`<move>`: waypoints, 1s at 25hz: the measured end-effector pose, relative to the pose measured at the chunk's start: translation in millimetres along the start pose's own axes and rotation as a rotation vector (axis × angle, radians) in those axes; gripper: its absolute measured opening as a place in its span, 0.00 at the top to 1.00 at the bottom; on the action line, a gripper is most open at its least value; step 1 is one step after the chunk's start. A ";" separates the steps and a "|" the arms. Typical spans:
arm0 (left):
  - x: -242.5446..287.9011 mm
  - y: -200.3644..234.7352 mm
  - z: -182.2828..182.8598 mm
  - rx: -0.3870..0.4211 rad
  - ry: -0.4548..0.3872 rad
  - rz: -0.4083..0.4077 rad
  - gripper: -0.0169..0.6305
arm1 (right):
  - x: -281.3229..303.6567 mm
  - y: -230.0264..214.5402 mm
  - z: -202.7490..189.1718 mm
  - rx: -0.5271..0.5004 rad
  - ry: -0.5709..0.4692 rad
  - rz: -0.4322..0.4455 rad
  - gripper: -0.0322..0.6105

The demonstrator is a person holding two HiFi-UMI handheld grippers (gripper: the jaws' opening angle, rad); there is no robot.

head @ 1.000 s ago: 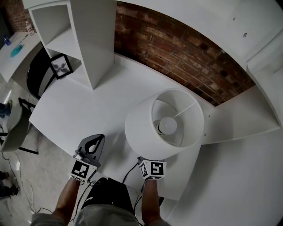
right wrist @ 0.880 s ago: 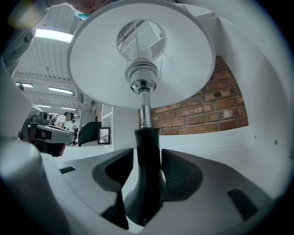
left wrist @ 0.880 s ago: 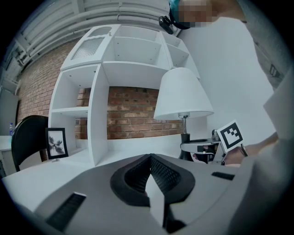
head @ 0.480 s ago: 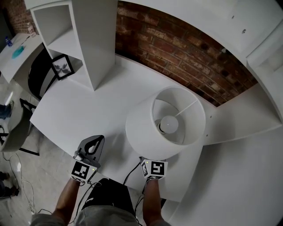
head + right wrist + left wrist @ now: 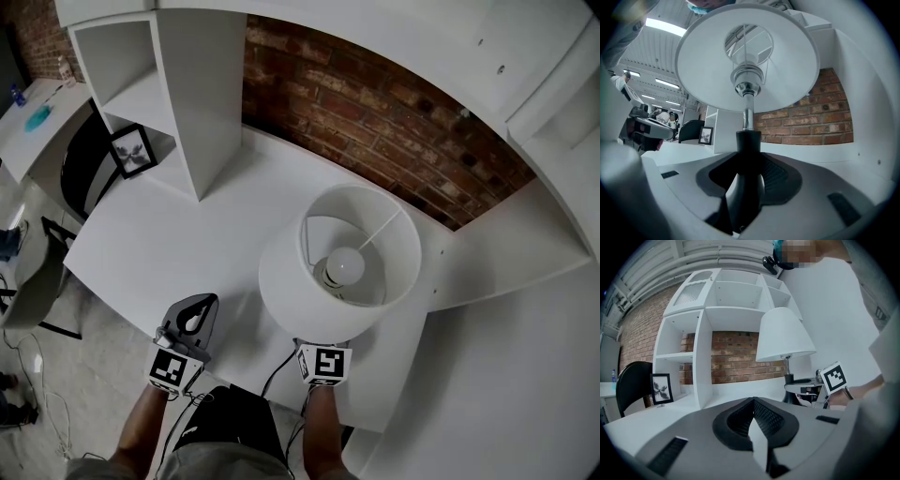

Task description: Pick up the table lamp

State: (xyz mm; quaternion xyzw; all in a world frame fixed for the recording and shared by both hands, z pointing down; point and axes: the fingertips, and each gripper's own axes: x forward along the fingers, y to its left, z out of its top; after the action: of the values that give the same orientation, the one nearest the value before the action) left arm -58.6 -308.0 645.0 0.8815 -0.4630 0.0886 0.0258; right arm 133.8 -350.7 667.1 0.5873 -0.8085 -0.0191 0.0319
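White desk [image 5: 216, 234] is running along a red brick wall [image 5: 375, 103], with a white shelving unit [image 5: 202, 94] standing on its far left part. One framed picture [image 5: 133, 150] is standing upright in the unit's bottom open compartment; the compartment above it is showing nothing inside. A black chair [image 5: 80, 159] is sitting just beyond the desk's left end.

The table lamp [image 5: 309, 281] is standing near the desk's front edge, right of centre, its white shade open at the top and a round bulb [image 5: 345, 269] sitting inside it. The right gripper [image 5: 743, 197] is reaching in level under the shade. Its jaws have just been closing and are now pressing on either side of the lamp's black base neck [image 5: 748, 140], still fairly wide because the neck is thick. A black cable [image 5: 277, 366] is trailing off the desk edge beside this gripper.

The left gripper [image 5: 199, 309] is hovering over the front edge, well left of the lamp, its jaws together with nothing between them.
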 end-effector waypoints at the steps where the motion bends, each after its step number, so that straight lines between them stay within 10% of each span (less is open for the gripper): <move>1: -1.1 0.4 0.7 0.001 -0.001 0.000 0.97 | -0.8 1.7 1.5 -0.007 -0.001 0.004 0.69; 25: -38.1 1.8 77.0 -0.001 -0.032 -0.001 0.97 | -26.7 18.2 81.2 -0.006 0.007 0.035 0.69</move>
State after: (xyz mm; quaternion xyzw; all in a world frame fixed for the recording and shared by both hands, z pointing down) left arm -71.0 -287.9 562.4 0.8830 -0.4631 0.0744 0.0188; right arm 118.8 -320.1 586.6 0.5731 -0.8185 -0.0188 0.0370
